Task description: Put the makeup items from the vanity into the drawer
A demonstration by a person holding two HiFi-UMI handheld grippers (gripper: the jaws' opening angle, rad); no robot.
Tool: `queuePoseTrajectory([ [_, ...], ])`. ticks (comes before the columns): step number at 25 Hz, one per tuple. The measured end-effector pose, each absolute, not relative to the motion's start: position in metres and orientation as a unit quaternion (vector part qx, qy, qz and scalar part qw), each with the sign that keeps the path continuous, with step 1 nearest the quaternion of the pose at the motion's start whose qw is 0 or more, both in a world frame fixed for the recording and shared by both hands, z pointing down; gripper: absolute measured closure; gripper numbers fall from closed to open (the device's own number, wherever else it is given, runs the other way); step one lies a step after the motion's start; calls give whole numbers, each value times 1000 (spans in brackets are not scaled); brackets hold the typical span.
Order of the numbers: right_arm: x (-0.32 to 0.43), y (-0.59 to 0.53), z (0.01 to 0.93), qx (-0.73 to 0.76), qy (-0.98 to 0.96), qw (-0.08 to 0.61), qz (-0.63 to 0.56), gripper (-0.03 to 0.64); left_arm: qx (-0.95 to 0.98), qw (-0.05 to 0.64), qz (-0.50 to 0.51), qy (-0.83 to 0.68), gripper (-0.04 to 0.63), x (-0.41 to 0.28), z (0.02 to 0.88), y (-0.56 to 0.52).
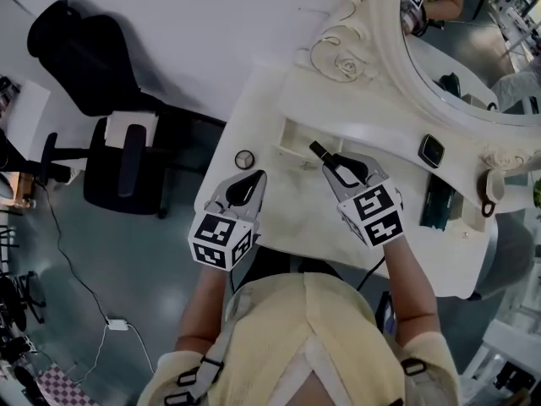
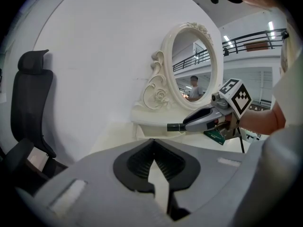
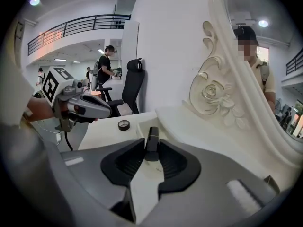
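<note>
Slim black tube [image 3: 151,143] is clamped at the tips of the right gripper [image 3: 151,151], held in the air just over the open compartment [image 1: 292,134] in the vanity [image 1: 254,117] top. Left gripper [image 2: 154,143] has its jaws together, nothing between them, and hangs over the vanity's front-left edge. A small round compact [image 1: 245,159] lies just beyond it. A black compact [image 1: 431,150] and a dark green box [image 1: 438,203] sit near the mirror [image 1: 473,74].

Vanity [image 1: 254,117] matt white paint; mirror [image 1: 473,49] glossy glass; black tube [image 3: 151,141] smooth plastic.
</note>
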State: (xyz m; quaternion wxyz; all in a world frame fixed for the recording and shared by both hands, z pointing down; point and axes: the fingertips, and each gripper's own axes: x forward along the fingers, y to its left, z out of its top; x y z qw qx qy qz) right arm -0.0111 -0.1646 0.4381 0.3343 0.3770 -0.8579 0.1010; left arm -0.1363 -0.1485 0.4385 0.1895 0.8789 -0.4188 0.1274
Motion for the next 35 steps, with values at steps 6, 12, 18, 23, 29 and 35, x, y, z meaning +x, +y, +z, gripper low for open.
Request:
queuePoseTrajectory([
  [6, -32, -192, 452, 360, -848, 371, 121, 512, 879, 191, 133, -416, 594, -155, 446, -169],
  [12, -53, -209, 466, 346, -835, 404, 142, 512, 879, 202, 135, -411, 594, -169, 454, -187],
  [18, -68, -212, 470, 335, -825, 429, 152, 512, 883, 213, 137, -396, 594, -175, 461, -197],
  [23, -75, -218, 473, 338, -821, 433, 155, 512, 884, 223, 136, -388, 594, -179, 469, -203],
  [29, -80, -229, 470, 361, -822, 419, 136, 512, 885, 220, 132, -388, 594, -185, 473, -207],
  [35, -84, -236, 466, 374, -826, 407, 113, 512, 883, 218, 132, -395, 594, -192, 473, -208],
])
